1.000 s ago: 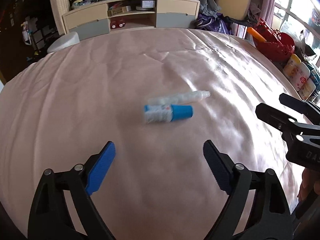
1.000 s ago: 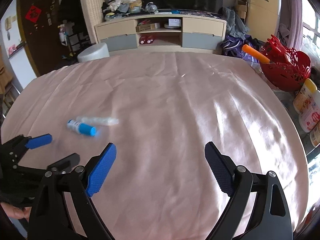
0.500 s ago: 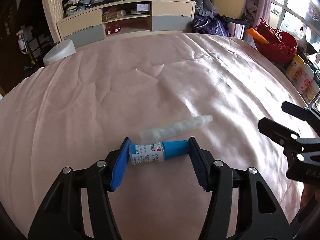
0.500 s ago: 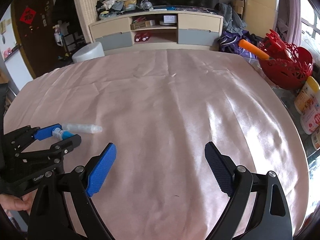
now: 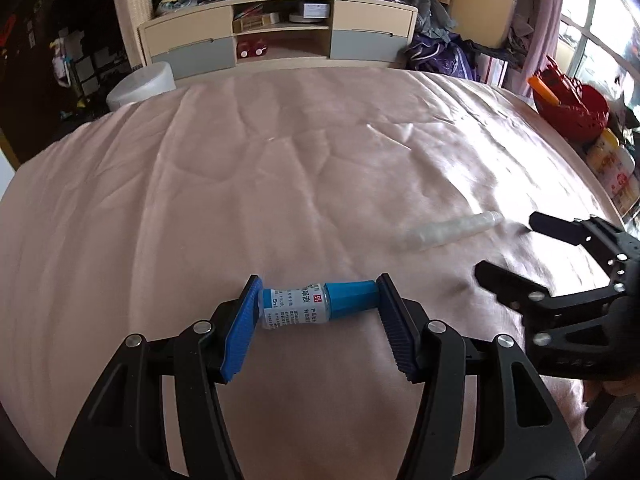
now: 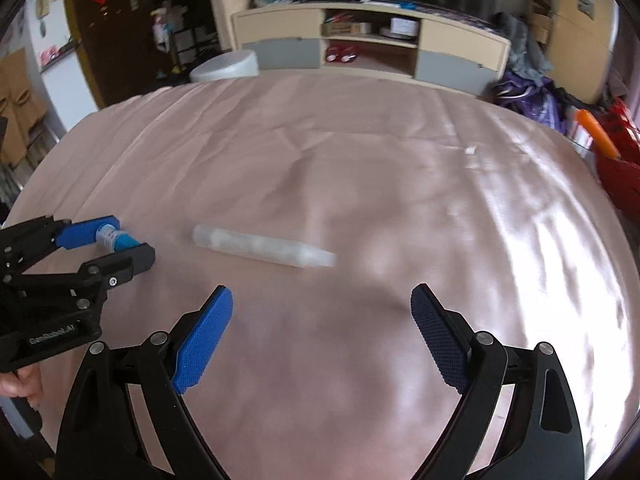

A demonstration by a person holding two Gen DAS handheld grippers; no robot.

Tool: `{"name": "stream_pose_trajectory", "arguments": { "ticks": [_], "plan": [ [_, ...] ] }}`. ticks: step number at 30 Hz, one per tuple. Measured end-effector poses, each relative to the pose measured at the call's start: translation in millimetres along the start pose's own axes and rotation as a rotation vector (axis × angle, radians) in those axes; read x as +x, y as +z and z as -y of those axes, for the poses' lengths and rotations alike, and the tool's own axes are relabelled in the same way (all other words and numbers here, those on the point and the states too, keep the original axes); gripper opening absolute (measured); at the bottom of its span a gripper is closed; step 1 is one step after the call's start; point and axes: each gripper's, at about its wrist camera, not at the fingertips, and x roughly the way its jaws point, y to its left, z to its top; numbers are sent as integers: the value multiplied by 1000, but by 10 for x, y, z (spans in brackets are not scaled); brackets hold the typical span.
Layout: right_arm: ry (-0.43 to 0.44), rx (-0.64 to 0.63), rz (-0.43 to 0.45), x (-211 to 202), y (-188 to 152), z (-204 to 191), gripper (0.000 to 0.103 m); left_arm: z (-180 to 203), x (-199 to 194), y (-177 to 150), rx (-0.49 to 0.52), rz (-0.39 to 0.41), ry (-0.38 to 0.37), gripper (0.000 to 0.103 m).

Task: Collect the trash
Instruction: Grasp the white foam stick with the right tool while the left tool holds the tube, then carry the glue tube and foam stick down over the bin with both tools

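A small white bottle with a blue cap (image 5: pixel 316 305) lies crosswise between the pads of my left gripper (image 5: pixel 318 304), which is shut on it just above the pink cloth. The bottle also shows in the right wrist view (image 6: pixel 116 238). A clear plastic tube (image 5: pixel 448 230) lies on the cloth to the right of the bottle; it also shows in the right wrist view (image 6: pixel 262 246). My right gripper (image 6: pixel 322 320) is open and empty, with the tube just ahead of its fingertips. It shows from the side in the left wrist view (image 5: pixel 516 248).
The pink cloth (image 5: pixel 280 168) covers a round table. A red basket (image 5: pixel 576 106) and yellow-capped bottles (image 5: pixel 612 164) stand at its right edge. A low cabinet (image 5: pixel 280 36) and a white stool (image 5: pixel 140 88) stand beyond the far edge.
My left gripper closed on the bottle and drew it left, away from the tube. My right gripper swung left toward the tube, still open.
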Motion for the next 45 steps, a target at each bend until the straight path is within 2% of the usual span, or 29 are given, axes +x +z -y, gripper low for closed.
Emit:
{"name": "stream_pose_trajectory", "arguments": {
  "ticks": [9,12,14,17,19,23,27,35,40,45],
  "plan": [
    [17,-45,3,200,280,-167,90,-100,39,74,-2,-11,-16,55],
    [42,-70,6,178,311,-252,69,-110,40,80,-5,-13,-19,55],
    [61,-94,1,150,320,-312,42,-125,29,72,-10,-15,-21,55],
    [73,-129,-6,105,291,-416,20,-112,-5,39,-14,-20,-19,55],
    [82,-137,-8,67,243,-453,15,-89,-44,1,-9,-23,-17,55],
    [134,-117,-29,-52,114,-454,15,-44,-212,-94,0,-15,-13,55],
    [129,-111,-11,-306,-39,-429,15,38,-471,-200,13,7,-7,55],
    [95,-103,111,-1245,-420,-355,15,369,-1226,-523,64,79,-1,55],
    [100,-101,154,-1686,-775,-346,15,586,-1721,-915,88,114,-5,55],
    [128,-94,152,-1953,-1250,-376,15,742,-2053,-1361,90,127,-17,55]
  ]
}}
